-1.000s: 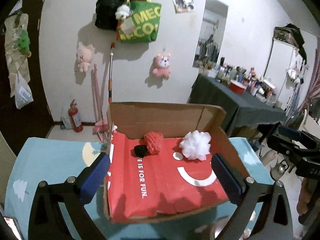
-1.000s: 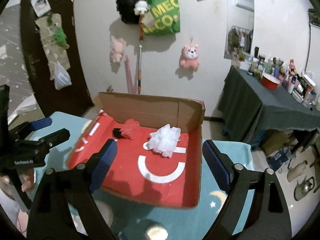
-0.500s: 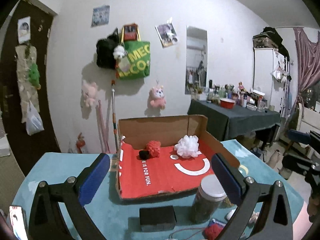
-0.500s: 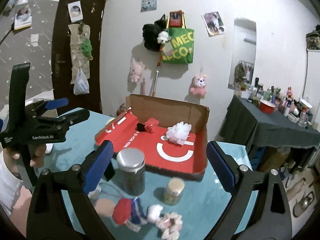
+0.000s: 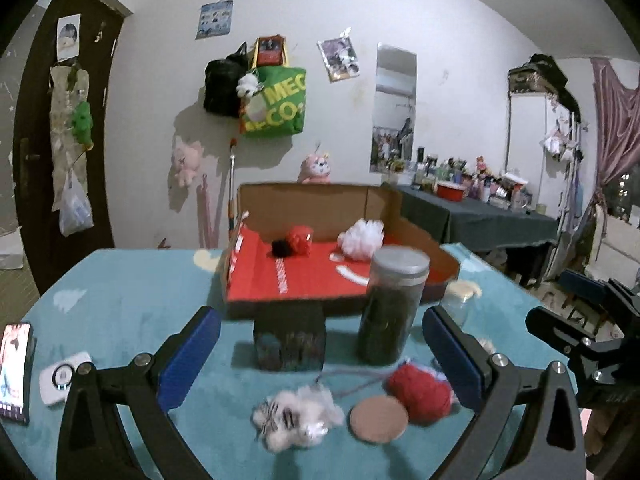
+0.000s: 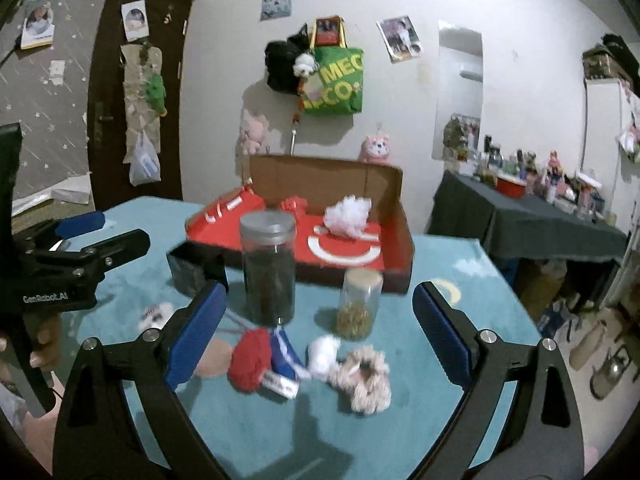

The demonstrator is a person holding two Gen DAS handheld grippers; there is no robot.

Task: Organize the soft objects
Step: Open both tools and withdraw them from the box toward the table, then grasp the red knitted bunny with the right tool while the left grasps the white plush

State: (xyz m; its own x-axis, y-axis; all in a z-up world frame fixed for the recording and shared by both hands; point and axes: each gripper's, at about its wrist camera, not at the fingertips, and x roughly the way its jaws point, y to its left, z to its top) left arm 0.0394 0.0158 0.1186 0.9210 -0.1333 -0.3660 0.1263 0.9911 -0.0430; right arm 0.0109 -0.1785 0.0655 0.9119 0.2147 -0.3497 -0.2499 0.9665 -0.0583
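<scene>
A cardboard box with a red lining [image 5: 304, 280] [image 6: 396, 248] sits at the table's far side. Inside lie a red-and-black soft toy [image 5: 296, 240] [image 6: 294, 205] and a white pom-pom [image 5: 362, 233] [image 6: 347, 216]. Nearer on the teal cloth lie a red yarn ball [image 5: 418, 394] [image 6: 250, 358], a white striped fluffy piece [image 5: 298, 414], a small white puff [image 6: 322, 356], a pink scrunchie [image 6: 366, 380] and a blue-and-white cloth item [image 6: 284, 364]. My left gripper [image 5: 320, 356] and right gripper [image 6: 316, 332] both hover open above these, holding nothing.
A tall dark jar with a grey lid [image 5: 394, 304] [image 6: 269, 268], a small cork-lidded jar [image 6: 358, 304], a dark block [image 5: 290, 340], a round cork coaster [image 5: 378, 418], a phone [image 5: 14, 372] and a white device [image 5: 64, 376] stand on the table. A hand [image 6: 44, 340] holds the other gripper.
Both grippers have pulled back and lowered from over the box. The jars and loose soft items at the table's near side have come into view. Both stay open.
</scene>
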